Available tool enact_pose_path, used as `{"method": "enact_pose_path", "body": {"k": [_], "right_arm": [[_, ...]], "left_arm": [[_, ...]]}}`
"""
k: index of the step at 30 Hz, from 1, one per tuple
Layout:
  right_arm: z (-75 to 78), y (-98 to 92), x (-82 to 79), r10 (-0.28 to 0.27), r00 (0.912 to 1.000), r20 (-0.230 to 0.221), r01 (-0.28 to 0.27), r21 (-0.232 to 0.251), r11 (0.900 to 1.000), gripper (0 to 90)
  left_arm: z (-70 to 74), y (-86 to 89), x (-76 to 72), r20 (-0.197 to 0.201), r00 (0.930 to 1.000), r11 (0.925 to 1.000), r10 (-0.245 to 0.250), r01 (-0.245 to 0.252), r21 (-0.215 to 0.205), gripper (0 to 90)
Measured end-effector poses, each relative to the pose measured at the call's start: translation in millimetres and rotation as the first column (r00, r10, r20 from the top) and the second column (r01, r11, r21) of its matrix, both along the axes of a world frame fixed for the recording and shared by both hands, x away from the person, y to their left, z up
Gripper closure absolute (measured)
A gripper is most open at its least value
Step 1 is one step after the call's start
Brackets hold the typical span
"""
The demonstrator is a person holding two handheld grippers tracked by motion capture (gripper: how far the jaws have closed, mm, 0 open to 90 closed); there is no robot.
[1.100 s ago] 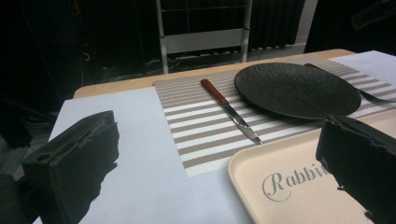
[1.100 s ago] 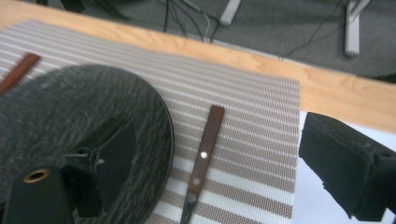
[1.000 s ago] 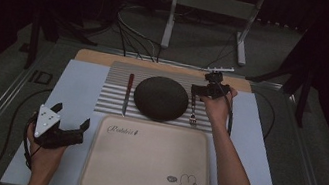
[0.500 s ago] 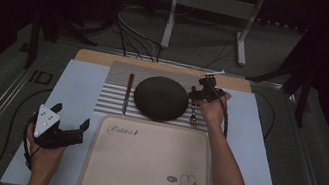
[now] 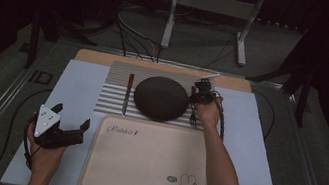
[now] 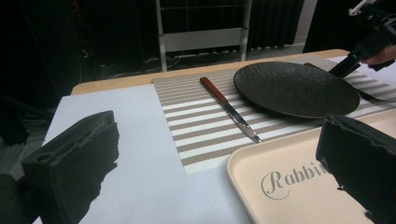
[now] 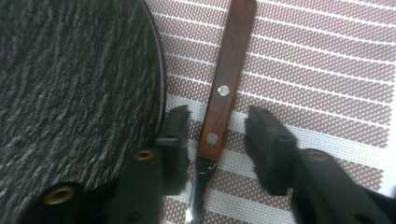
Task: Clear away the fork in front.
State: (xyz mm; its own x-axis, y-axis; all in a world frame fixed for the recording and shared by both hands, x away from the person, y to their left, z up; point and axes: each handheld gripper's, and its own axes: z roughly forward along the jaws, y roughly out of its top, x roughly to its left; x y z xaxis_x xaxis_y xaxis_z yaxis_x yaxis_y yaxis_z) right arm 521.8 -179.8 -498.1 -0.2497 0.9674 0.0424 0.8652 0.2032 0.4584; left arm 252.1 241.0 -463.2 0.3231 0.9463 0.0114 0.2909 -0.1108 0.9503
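Since a second ago, the right gripper (image 7: pixel 215 135) has dropped to the striped mat (image 5: pixel 116 97), jaws narrowly parted astride a wooden-handled utensil (image 7: pixel 224 88) right of the dark plate (image 5: pixel 160 98). The left gripper (image 5: pixel 69 119) gapes empty, near-left.

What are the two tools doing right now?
Left tool: open, holding nothing.
Right tool: open, jaws either side of a wooden utensil handle.

Your dark round plate (image 5: pixel 160 98) sits mid-table on the striped placemat (image 5: pixel 113 99). A wood-handled knife (image 5: pixel 127 94) lies just left of it, and a riveted wooden utensil handle (image 7: pixel 224 93) lies just right of its rim. The cream rabbit tray (image 5: pixel 145 165) is nearer you. A metal stand (image 5: pixel 208 3) rises beyond the table's far edge.
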Motion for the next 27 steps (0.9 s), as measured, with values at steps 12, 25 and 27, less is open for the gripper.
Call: {"method": "enact_pose_path", "body": {"k": [12,25,27], "right_arm": [[0.3,4.7,0.2,0.015,0.9981,-0.059,-0.018,-0.056,0.998,77.3],[-0.6,6.2,-3.7,0.033,0.9989,-0.033,-0.035,-0.071,0.997,78.2],[-0.5,5.3,-5.0,0.032,0.9993,-0.019,-0.033,-0.067,0.997,78.2]], "left_arm": [[0.0,-2.3,-0.5,-0.001,1.0000,0.9999,-0.007,0.007,0.011,0.0],[-0.2,-1.7,-0.8,-0.003,1.0000,0.9999,-0.003,0.003,0.014,0.1],[-0.6,-1.8,-0.1,-0.005,1.0000,0.9999,-0.004,0.004,0.016,0.1]]}}
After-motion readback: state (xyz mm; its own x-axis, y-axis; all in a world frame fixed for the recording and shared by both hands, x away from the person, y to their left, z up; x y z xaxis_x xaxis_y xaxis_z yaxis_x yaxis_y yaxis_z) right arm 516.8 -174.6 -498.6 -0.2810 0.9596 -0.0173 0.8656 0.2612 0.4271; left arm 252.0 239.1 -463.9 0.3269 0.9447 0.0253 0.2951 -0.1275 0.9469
